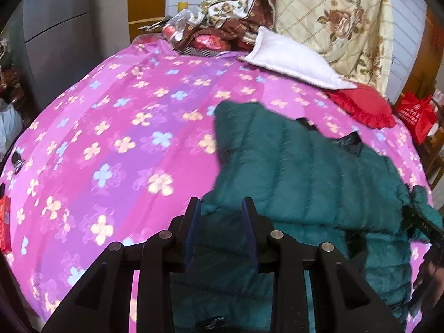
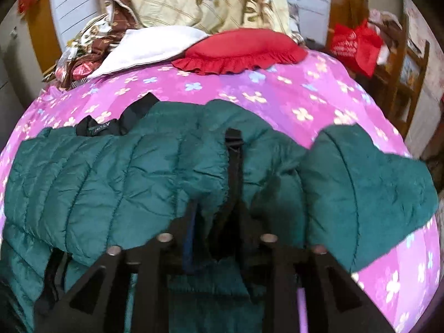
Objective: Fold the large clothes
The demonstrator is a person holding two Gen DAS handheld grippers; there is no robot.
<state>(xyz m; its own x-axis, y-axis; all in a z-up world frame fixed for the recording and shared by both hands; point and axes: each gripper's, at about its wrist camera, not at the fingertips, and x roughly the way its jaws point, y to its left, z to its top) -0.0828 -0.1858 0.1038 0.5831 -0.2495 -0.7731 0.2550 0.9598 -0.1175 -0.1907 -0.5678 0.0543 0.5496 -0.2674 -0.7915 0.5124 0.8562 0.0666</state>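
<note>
A dark green quilted puffer jacket (image 1: 305, 172) lies spread on a bed with a pink flowered cover (image 1: 116, 127). My left gripper (image 1: 221, 208) is open above the jacket's left edge, with nothing between its blue pads. In the right wrist view the jacket (image 2: 116, 166) fills the middle, black collar (image 2: 97, 127) at the left, a sleeve (image 2: 366, 177) at the right. My right gripper (image 2: 219, 211) is pushed into the jacket's folds by a black strap (image 2: 234, 155); green fabric sits between the fingers, whose tips are hidden.
A white pillow (image 1: 291, 58) and a red frilled cushion (image 1: 363, 105) lie at the head of the bed. A flowered cream quilt (image 1: 333, 14) is piled behind them. A red bag (image 2: 355, 44) hangs beside a wooden shelf on the right.
</note>
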